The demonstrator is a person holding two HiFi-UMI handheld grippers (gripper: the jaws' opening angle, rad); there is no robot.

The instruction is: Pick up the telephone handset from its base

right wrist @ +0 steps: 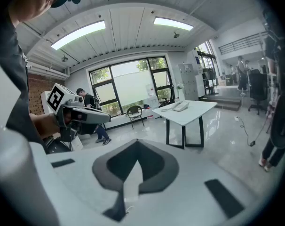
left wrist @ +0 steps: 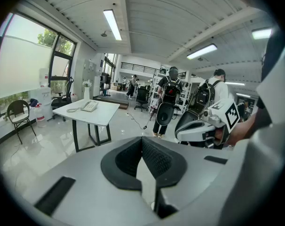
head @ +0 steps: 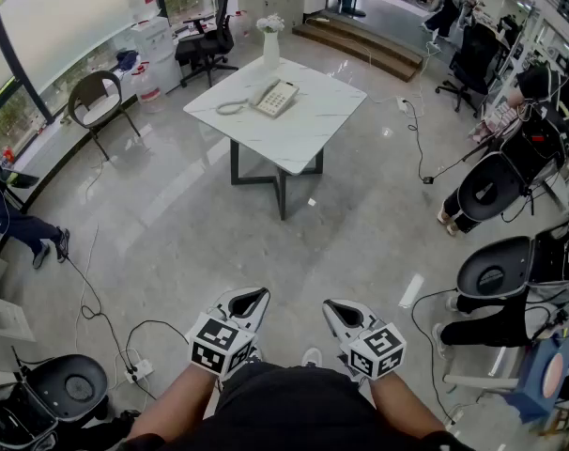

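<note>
Polished grey floor [head: 219, 224], glossy with reflections. Square white worktop [head: 303, 134], marble-veined, on dark angular legs, well apart from both tools. Left tool [head: 250, 299] and right tool [head: 339, 308]: pale grey wedge-shaped shells with textured black pads. Each pair of pads is pressed together on nothing, and each tool bears a cube of square markers. Cream, slab-shaped telephone base [head: 281, 99] on the worktop. The handset [head: 264, 92] lies in its cradle, with the curly cord [head: 231, 107] looped beside it.
</note>
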